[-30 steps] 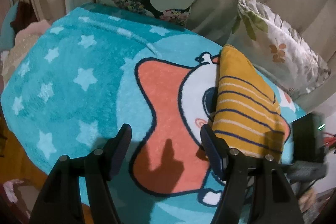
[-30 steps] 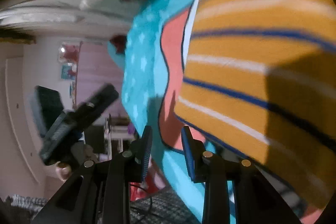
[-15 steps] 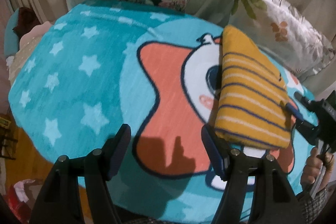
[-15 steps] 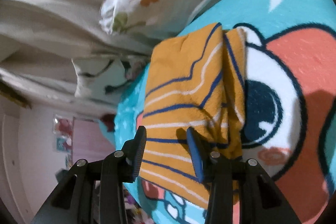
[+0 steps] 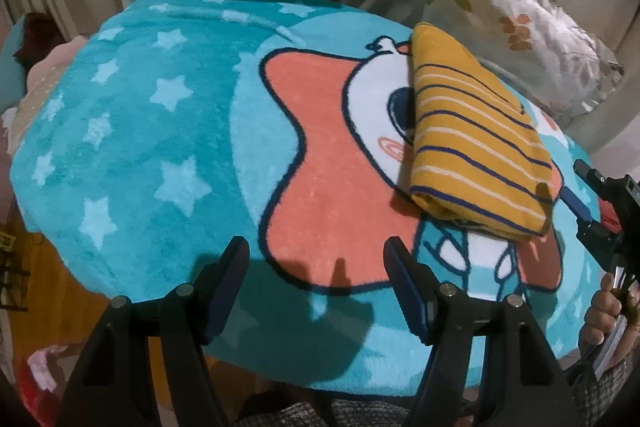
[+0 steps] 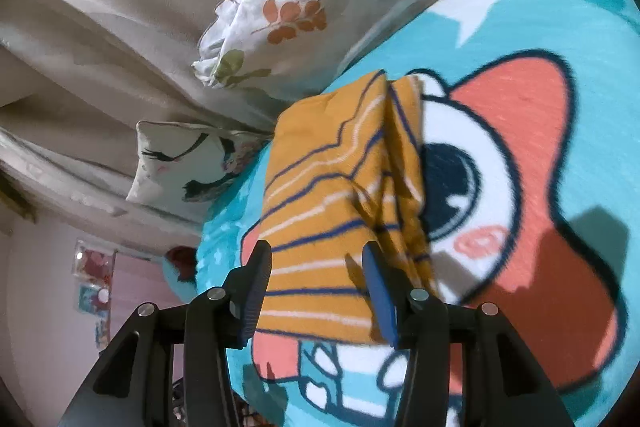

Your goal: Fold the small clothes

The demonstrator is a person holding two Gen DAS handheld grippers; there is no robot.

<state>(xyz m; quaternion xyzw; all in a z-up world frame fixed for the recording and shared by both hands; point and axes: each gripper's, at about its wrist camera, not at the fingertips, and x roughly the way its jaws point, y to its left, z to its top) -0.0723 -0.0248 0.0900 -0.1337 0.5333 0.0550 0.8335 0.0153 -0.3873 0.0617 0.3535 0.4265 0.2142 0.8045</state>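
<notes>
Now the shirt (image 5: 476, 143) lies folded on the blanket (image 5: 168, 131); the right gripper (image 6: 316, 269) is opening, empty, and the left gripper (image 5: 316, 263) is spread, empty. Next probably set it aside.

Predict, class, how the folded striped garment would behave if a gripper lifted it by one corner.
The garment would probably flop and unfold: its layers lie loose, gaping along one edge. It looks light, a thin knit. Pushed, it would likely bunch on the fuzzy blanket.
</notes>
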